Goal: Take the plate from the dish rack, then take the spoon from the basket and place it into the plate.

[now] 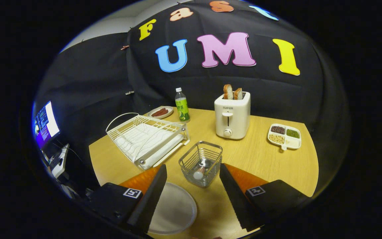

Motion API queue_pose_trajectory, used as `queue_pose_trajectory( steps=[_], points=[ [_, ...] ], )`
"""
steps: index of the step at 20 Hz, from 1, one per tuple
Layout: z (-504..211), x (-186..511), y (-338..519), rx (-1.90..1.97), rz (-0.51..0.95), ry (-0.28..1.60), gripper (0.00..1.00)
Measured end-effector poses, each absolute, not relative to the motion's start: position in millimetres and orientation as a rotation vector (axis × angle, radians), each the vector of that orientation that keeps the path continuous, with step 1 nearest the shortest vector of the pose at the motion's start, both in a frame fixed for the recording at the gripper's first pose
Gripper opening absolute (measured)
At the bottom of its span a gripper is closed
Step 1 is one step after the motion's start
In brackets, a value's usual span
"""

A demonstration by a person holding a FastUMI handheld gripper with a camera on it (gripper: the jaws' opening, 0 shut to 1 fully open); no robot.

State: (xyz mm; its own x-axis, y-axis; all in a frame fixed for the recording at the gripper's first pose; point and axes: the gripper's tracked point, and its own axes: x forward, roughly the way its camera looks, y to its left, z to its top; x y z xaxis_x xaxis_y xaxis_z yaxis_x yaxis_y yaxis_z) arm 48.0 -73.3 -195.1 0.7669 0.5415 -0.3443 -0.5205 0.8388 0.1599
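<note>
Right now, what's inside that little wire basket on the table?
A spoon stands in the wire basket, its handle end leaning toward the open gripper. Its bowl is blurred behind the wires, so I can't tell whether anything else lies at the bottom.

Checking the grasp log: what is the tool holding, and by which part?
Nothing. The tool is open, the basket just ahead.

Gripper (191, 186) agape over plate (174, 209) (spoon (200, 171) basketed)
</note>
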Motion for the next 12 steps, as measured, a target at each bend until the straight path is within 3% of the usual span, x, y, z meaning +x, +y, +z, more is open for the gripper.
queue_pose_trajectory(
  steps=[5, 8, 12],
  points=[
    [-194.2, 83.7, -57.9, 0.105, 0.575, 0.359, 0.96],
    [-206.7, 100.0, -57.0, 0.097, 0.553, 0.364, 0.68],
    [-216.8, 107.4, -51.6, 0.081, 0.565, 0.364, 0.68]
  ],
)
